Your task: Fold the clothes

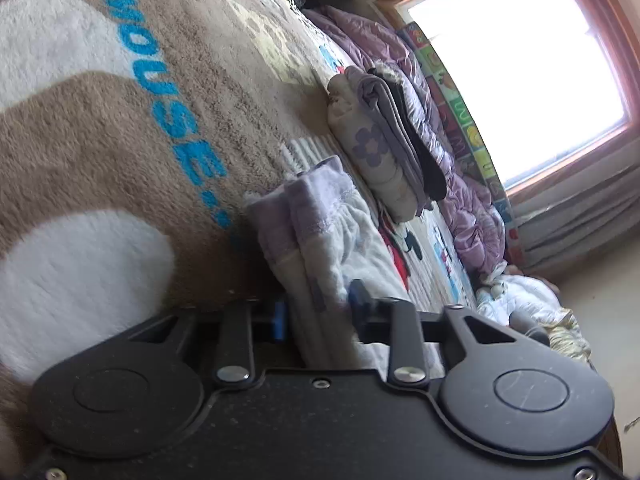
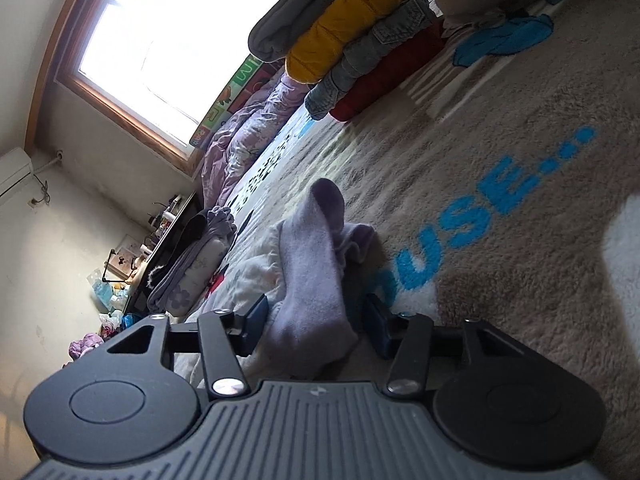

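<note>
A fuzzy tan blanket with white patches and blue lettering (image 1: 120, 128) fills the left of the left wrist view. A rumpled lavender fleece garment (image 1: 320, 232) lies centre frame on it. The left gripper (image 1: 316, 312) has its jaws apart around the cloth's edge, can't tell if it's pinching. The right gripper (image 2: 316, 320) is spread wide around a lavender fold (image 2: 312, 272), not squeezing.

From my seat the blanket (image 1: 120, 120) covers the bed, and everything sits relative to it. A garment (image 1: 320, 232) lies on the blanket between my left tool's (image 1: 320, 312) fingers. Beyond it on the blanket rests a folded pile (image 1: 384, 148). Behind that pile lies a quilt (image 1: 452, 168), under the window (image 1: 520, 60). A taller stack (image 2: 352, 48) sits on the blanket's far part.
</note>
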Demonstrator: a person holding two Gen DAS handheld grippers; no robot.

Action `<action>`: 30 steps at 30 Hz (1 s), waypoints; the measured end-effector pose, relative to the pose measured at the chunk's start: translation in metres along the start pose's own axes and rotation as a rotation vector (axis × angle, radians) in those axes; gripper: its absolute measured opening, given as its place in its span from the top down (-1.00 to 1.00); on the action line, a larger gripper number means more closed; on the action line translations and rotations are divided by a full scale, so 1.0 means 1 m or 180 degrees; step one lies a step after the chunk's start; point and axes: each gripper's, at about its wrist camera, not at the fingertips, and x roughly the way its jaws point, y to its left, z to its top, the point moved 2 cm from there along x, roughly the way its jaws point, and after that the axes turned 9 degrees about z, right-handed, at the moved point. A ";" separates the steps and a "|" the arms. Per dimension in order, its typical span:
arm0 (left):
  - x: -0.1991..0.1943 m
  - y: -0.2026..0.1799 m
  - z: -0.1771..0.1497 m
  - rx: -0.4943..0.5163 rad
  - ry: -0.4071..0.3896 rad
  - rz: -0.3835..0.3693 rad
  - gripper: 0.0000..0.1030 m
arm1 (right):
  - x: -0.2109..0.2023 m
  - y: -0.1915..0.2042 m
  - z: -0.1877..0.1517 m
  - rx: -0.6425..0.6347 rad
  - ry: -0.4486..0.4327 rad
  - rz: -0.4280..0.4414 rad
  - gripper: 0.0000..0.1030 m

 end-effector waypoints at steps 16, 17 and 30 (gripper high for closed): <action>-0.073 -0.166 -0.082 0.2186 -0.0836 -0.0689 0.64 | -0.008 -0.020 0.007 0.0521 -0.0070 0.0334 0.41; -0.074 -0.173 -0.092 0.2313 -0.0866 -0.0687 0.64 | -0.010 -0.021 0.008 0.0554 -0.0084 0.0350 0.41; -0.052 -0.223 -0.225 0.3947 -0.1149 -0.0585 0.64 | -0.016 -0.033 0.013 0.0813 -0.0052 0.0591 0.41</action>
